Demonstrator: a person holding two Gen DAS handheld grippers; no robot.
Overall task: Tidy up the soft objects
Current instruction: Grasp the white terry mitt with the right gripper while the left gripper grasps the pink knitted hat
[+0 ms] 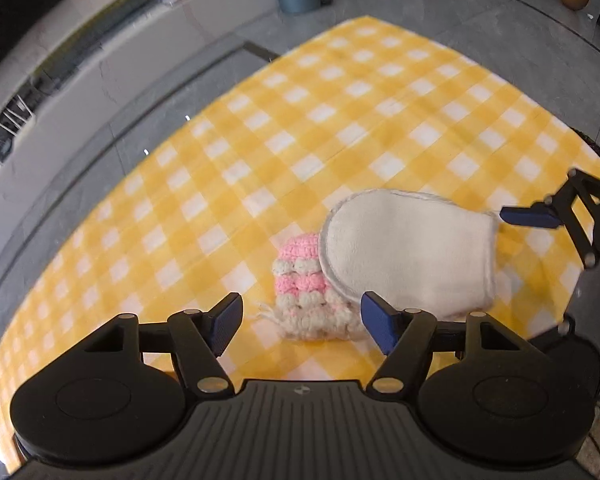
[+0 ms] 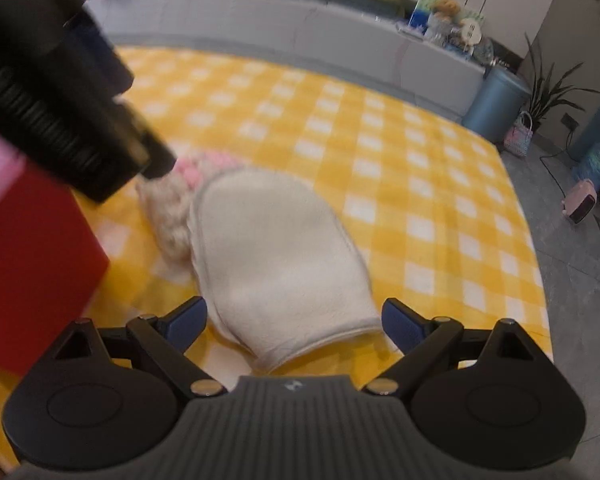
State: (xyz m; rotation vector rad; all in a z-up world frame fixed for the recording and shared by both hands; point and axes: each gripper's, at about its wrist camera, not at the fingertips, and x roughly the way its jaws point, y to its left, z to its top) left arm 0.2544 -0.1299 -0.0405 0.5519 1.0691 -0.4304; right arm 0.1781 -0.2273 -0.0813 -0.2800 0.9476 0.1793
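A white mitten-shaped cloth lies flat on the yellow checked cloth, overlapping a pink and cream crocheted piece. My left gripper is open, its fingers either side of the crocheted piece's near end. My right gripper is open, its fingers either side of the mitten's cuff end. The crocheted piece shows behind the mitten in the right wrist view, partly hidden by the left gripper's body. The right gripper shows at the right edge of the left wrist view.
A red and pink box stands at the left of the right wrist view. A grey floor surrounds the cloth. A blue bin, a plant and a pink object stand beyond the far edge.
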